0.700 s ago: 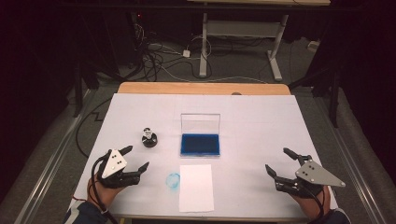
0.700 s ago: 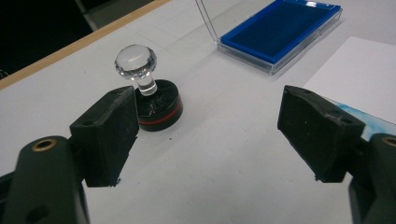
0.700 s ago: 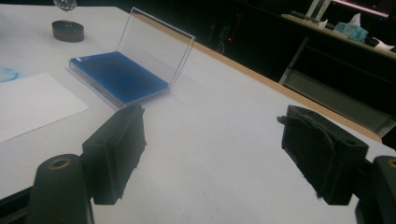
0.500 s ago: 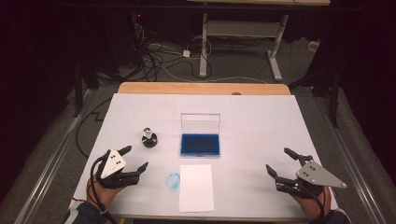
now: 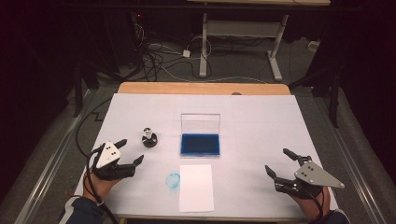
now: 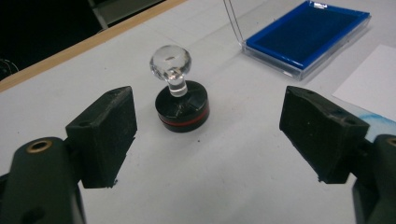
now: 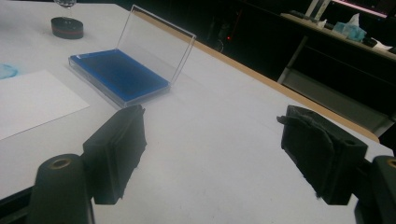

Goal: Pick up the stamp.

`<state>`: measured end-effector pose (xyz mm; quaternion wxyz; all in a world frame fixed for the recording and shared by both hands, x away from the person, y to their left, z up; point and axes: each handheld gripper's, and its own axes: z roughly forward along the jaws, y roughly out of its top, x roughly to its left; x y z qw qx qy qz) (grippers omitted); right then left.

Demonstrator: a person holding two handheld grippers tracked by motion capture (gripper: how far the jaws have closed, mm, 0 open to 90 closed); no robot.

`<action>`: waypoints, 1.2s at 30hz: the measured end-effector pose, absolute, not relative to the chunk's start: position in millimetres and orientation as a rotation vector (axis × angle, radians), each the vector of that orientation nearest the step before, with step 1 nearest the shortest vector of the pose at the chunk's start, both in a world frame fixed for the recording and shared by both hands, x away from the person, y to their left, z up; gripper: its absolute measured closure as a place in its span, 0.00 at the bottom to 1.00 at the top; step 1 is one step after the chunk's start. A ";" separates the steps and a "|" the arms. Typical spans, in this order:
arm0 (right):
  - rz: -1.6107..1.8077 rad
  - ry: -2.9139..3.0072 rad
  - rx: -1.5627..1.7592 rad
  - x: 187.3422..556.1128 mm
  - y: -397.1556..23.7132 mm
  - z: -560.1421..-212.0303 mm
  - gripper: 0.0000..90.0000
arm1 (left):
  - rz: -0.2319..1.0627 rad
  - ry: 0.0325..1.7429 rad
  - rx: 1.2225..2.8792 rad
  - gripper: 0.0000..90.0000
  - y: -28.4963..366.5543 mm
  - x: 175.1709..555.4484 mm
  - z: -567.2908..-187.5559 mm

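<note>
We have the round black stamp with the clear faceted knob (image 6: 180,95) standing upright just ahead of our empty, wide-open left gripper (image 6: 208,135), far nearer than the right gripper (image 5: 282,169), which is likewise open and empty.

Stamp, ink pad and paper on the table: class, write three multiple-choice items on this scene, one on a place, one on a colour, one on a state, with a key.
1. Where does the stamp stand, in the high view?
A. left of the ink pad
B. on the paper sheet
C. inside the ink pad case

2. What colour is the ink pad?
A. red
B. blue
C. green

3. How is the ink pad's clear lid?
A. shut flat
B. lying apart on the table
C. standing open

Key: 1 A, the stamp sits on the white table cover beside the pad; 2 B, the pad surface is deep blue; 3 C, the lid rises upright from the far edge.
</note>
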<state>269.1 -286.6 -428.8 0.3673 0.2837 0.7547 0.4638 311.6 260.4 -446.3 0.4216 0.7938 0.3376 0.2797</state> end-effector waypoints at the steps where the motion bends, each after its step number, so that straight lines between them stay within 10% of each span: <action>1: 1.191 1.939 0.727 268.8 -286.1 -428.7 0.24 | 0.694 0.845 1.982 0.20 260.9 313.9 -445.0; 36: 1.163 1.991 0.704 275.9 -282.8 -432.3 0.25 | 0.533 0.886 2.245 0.20 237.7 392.5 -422.6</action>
